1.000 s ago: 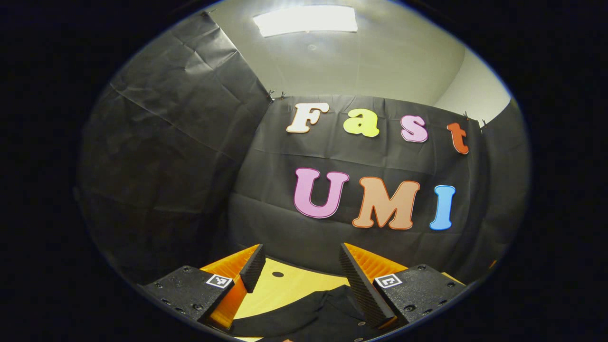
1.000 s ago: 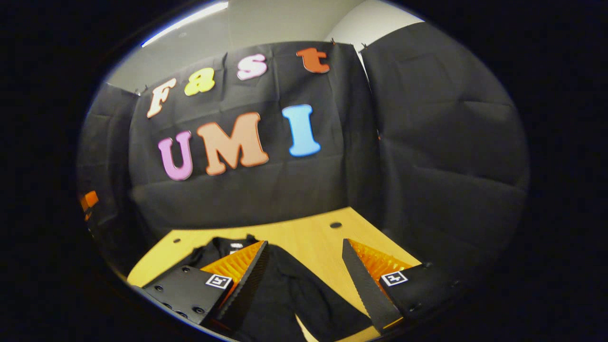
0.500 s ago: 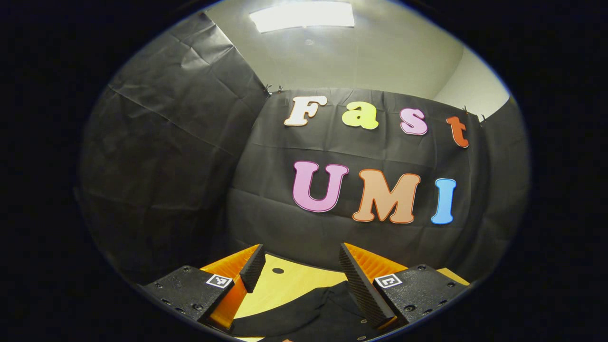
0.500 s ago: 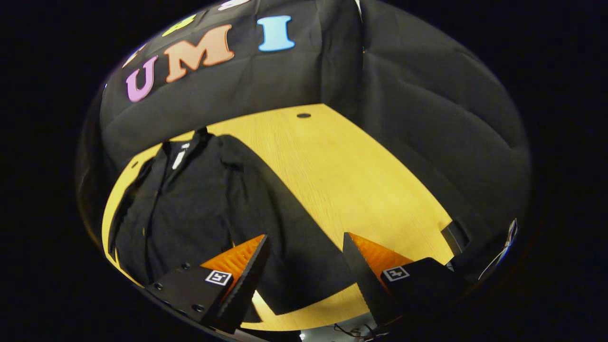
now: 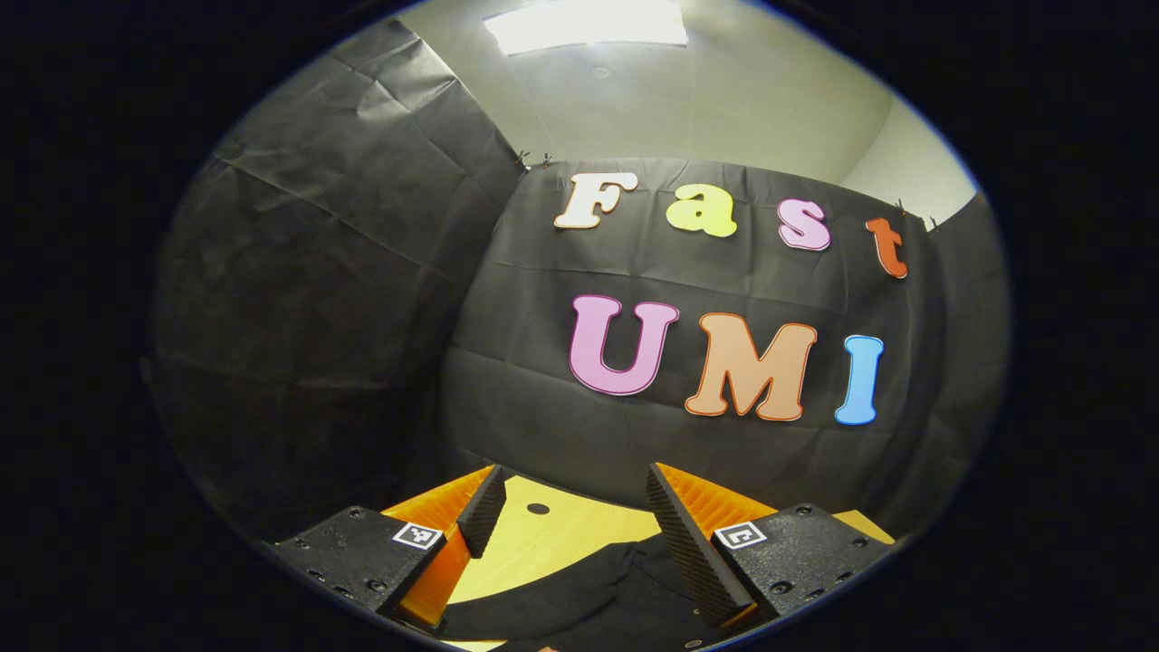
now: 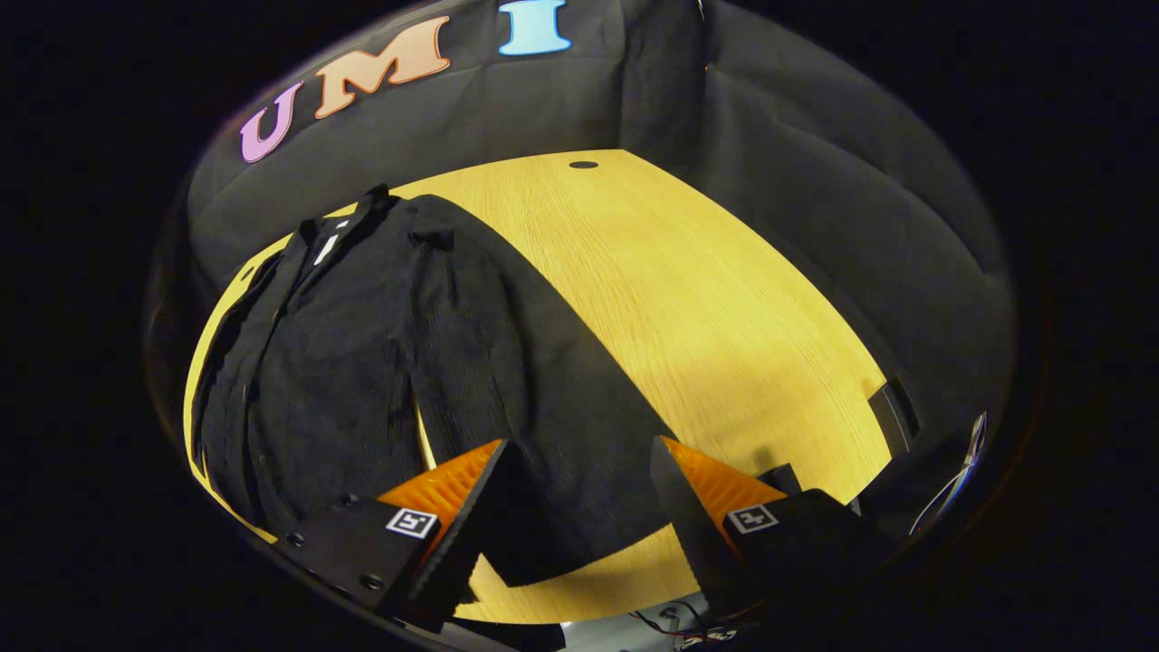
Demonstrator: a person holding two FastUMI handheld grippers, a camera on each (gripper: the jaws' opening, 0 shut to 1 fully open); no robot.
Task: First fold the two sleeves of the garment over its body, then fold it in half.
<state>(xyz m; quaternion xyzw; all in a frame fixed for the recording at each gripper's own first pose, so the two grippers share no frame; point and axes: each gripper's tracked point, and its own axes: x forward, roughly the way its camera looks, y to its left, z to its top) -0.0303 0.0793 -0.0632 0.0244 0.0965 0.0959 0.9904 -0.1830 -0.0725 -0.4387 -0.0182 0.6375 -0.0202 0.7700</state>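
Note:
A black long-sleeved garment (image 6: pixel 362 344) lies flat on the yellow wooden table (image 6: pixel 706 299), collar toward the back wall. One sleeve (image 6: pixel 552 426) runs down beside the body to a cuff near the table's front edge. My right gripper (image 6: pixel 579 489) is open, hovering over that sleeve's lower end with the cloth seen between its fingers. In the left gripper view, a part of the black garment (image 5: pixel 579 598) lies low on the table (image 5: pixel 543 534). My left gripper (image 5: pixel 570 516) is open, held above it with nothing between its fingers.
Black cloth walls close the booth at the back and sides. The table has a small round hole (image 6: pixel 583 165) near its far edge. A dark bracket (image 6: pixel 892 412) sits at the table's right edge, with cables (image 6: pixel 670 625) below the front edge.
The right gripper has tipped down from facing the wall and come closer over the sleeve's lower end. The left gripper has barely moved.

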